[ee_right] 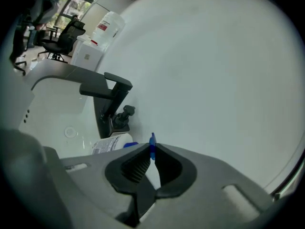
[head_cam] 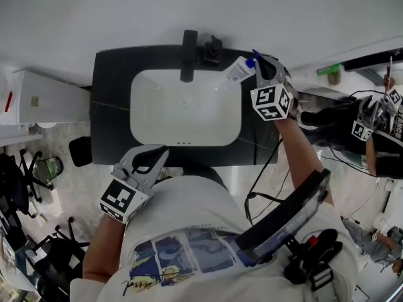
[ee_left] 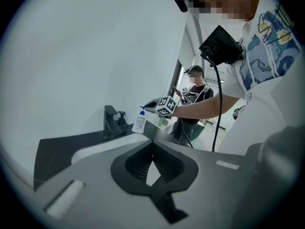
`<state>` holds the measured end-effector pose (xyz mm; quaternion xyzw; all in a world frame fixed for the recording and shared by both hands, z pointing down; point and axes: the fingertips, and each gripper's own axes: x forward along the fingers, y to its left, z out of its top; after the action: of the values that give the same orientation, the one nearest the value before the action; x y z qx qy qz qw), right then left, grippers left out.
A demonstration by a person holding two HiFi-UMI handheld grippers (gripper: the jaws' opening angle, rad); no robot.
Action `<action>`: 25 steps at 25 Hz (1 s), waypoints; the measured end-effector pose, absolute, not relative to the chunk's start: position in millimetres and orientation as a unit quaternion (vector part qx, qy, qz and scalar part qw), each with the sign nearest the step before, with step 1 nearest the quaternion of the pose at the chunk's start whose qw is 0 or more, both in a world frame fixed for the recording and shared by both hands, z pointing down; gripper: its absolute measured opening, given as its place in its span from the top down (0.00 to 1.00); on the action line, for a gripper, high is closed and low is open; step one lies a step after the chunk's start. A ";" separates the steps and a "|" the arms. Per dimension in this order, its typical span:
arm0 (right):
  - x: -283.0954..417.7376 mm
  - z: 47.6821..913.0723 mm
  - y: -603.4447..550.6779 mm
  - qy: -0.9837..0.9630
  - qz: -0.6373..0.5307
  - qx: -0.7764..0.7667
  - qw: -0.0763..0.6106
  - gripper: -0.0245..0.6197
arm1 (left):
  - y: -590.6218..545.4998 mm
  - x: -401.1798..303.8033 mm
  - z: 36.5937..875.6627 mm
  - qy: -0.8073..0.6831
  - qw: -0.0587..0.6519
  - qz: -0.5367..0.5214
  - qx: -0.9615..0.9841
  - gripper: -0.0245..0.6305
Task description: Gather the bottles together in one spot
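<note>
Gripping the bottle (head_cam: 239, 70) by the thin blue spout (ee_right: 152, 145) of its pump gives only a slim hold. The right gripper (ee_right: 152, 152) has its jaws drawn almost together, with that spout pinched right at their tips and nothing else between them. The bottle is at the back right corner of the counter (head_cam: 110, 106), at the edge of the basin (head_cam: 186, 112) and a little to the right of the tap (head_cam: 188, 55). It leans slightly, and I cannot tell whether its base rests on the counter or has cleared it.

To do this step well, I judge the lift should be slow and straight up. A spout can swivel on its collar, so the body may swing or slip out. A grip lower down, on the neck or around the body, would be surer. No second bottle shows near the basin, so the gathering spot is not yet plain.

The bottle is a white plastic cylinder with a printed label and a blue pump head, smooth and probably light. The counter is dark and matte, and the basin is glossy white with rounded corners. The tap is a squared black block, with a small black knob (head_cam: 213, 46) just beside it. The left gripper (ee_left: 152, 147) hangs near the person's body, its ribbed pads closed on each other with nothing held.
</note>
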<state>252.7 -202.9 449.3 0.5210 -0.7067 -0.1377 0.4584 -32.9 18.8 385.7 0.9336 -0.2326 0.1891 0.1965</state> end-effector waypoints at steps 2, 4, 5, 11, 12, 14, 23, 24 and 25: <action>257.3 441.6 -214.4 -0.707 -0.156 0.512 0.462 0.92 | 17.5 -29.3 383.8 -0.233 0.196 0.189 0.933 0.96; 261.5 438.2 -227.2 -0.706 -0.174 0.502 0.468 0.92 | 15.1 -26.6 382.4 -0.236 0.196 0.190 0.933 0.96; 263.4 437.7 -233.5 -0.705 -0.185 0.497 0.472 0.92 | 14.0 -25.6 382.5 -0.238 0.196 0.191 0.932 0.96; 266.2 440.6 -257.8 -0.681 -0.272 0.464 0.497 0.92 | 12.0 -20.3 385.0 -0.249 0.200 0.196 0.927 0.96; 264.2 444.9 -259.1 -0.676 -0.288 0.458 0.500 0.92 | 11.5 -18.8 386.1 -0.250 0.201 0.197 0.926 0.96; 259.0 456.2 -258.9 -0.665 -0.323 0.447 0.504 0.92 | 9.4 -16.4 389.0 -0.252 0.203 0.201 0.925 0.96; 224.2 465.1 -230.5 -0.643 -0.391 0.442 0.488 0.91 | 3.6 -10.7 391.6 -0.253 0.204 0.205 0.923 0.96; 223.8 465.4 -228.9 -0.647 -0.387 0.444 0.485 0.91 | 2.9 -8.5 390.9 -0.250 0.203 0.205 0.924 0.96; 223.6 465.8 -227.6 -0.652 -0.380 0.445 0.482 0.90 | 2.5 -6.3 390.3 -0.248 0.202 0.205 0.925 0.96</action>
<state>223.6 -227.6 465.8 0.4452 -0.6524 -0.3798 0.4817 -6.3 2.5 390.3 0.9252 -0.2478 0.2046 0.2020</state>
